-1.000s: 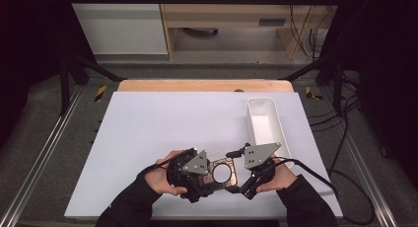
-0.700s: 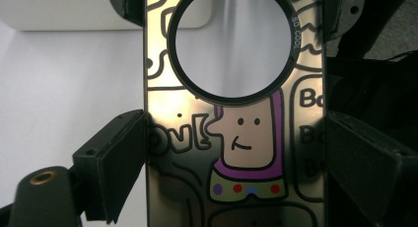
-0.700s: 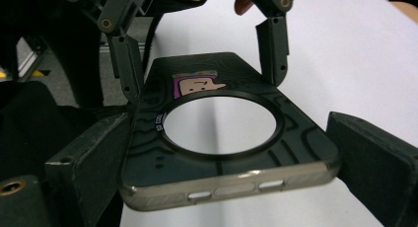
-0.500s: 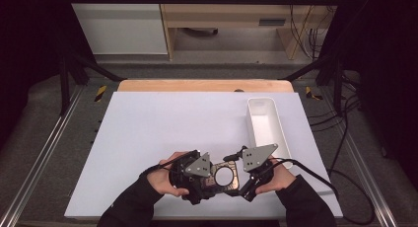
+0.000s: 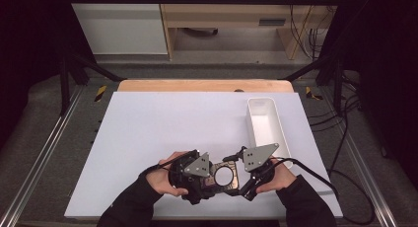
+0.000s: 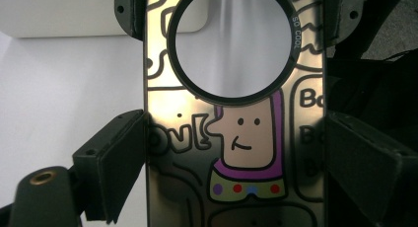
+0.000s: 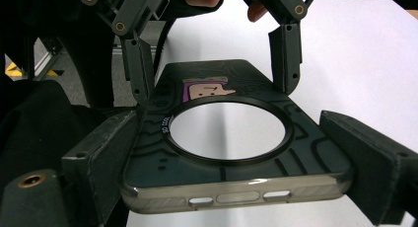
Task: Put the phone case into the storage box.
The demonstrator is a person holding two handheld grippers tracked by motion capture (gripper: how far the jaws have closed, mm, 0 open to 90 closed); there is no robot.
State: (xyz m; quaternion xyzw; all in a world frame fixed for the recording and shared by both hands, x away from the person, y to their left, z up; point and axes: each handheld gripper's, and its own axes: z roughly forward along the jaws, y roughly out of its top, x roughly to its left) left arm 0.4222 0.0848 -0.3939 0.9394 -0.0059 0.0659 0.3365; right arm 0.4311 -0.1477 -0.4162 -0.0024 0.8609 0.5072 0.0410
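Note:
A dark, see-through phone case (image 5: 233,177) with a cartoon figure and a round ring opening hangs just above the white table near its front edge. Both grippers hold it between them. My left gripper (image 5: 211,180) comes from the left, and in the left gripper view its jaws press on the two long sides of the case (image 6: 246,138). My right gripper (image 5: 240,179) comes from the right. In the right gripper view its jaws clamp the sides at the end of the case (image 7: 226,71) with the button slots. The left gripper (image 7: 212,69) holds the far end there.
A long white tray (image 5: 252,128) stands on the right part of the white tabletop (image 5: 172,123). Black cables run off the right edge of the table. A wooden strip lines the table's far edge, with metal rails along both sides.

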